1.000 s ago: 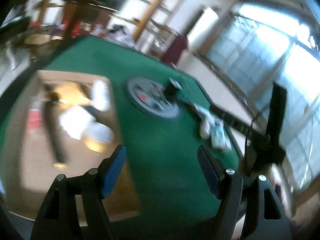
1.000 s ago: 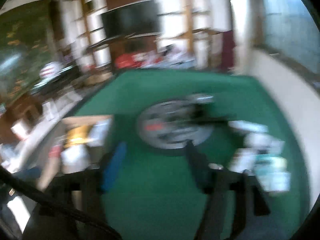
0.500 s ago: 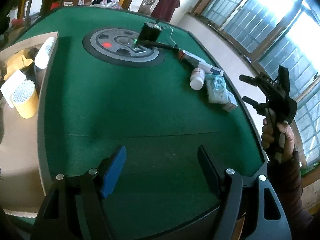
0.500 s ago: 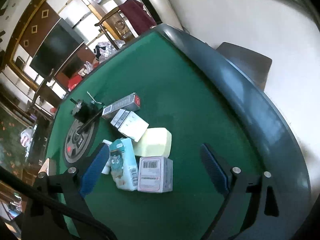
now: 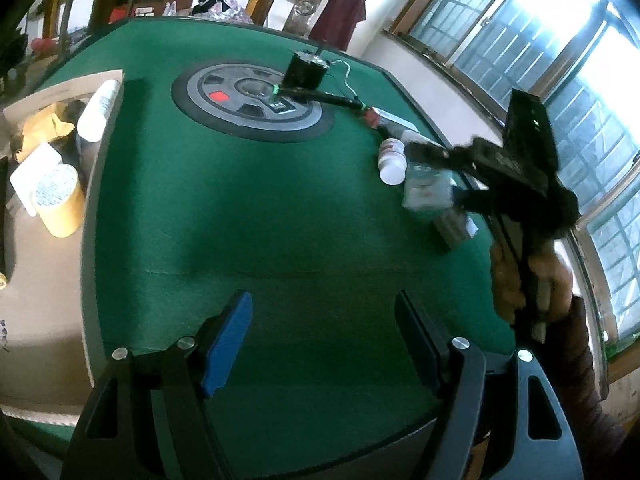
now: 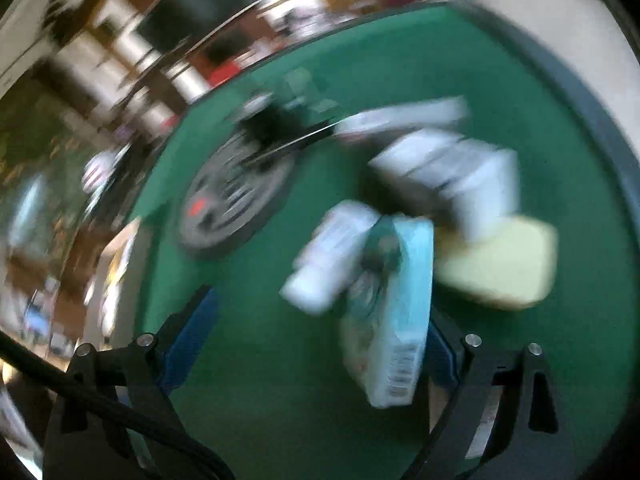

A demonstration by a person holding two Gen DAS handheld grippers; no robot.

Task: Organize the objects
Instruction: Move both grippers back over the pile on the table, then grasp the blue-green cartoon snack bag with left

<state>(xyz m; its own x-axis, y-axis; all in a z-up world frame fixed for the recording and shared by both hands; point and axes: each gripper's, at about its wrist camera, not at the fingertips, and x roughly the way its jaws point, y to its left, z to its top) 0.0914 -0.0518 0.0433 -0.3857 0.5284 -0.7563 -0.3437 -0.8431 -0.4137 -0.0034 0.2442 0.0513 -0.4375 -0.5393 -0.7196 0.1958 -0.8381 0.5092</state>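
While both claws gape empty, sorting has barely begun.
Box (image 5: 24,240) part-filled; carton (image 6: 394,300), bottle (image 6: 328,256) and sponge (image 6: 500,264) await on felt.

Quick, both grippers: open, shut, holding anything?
Left gripper: open, empty, over bare green felt.
Right gripper: open, not gripping; light blue box between its fingers, frame blurred.

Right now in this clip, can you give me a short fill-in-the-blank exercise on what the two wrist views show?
1. The table is covered in ____ felt.
2. The roll of tape in the cardboard box is ____ in colour.
3. The left tool has ____ between its pads.
4. The white bottle lies on its ____ beside the light blue carton.

Missing words: green; yellow; nothing; side
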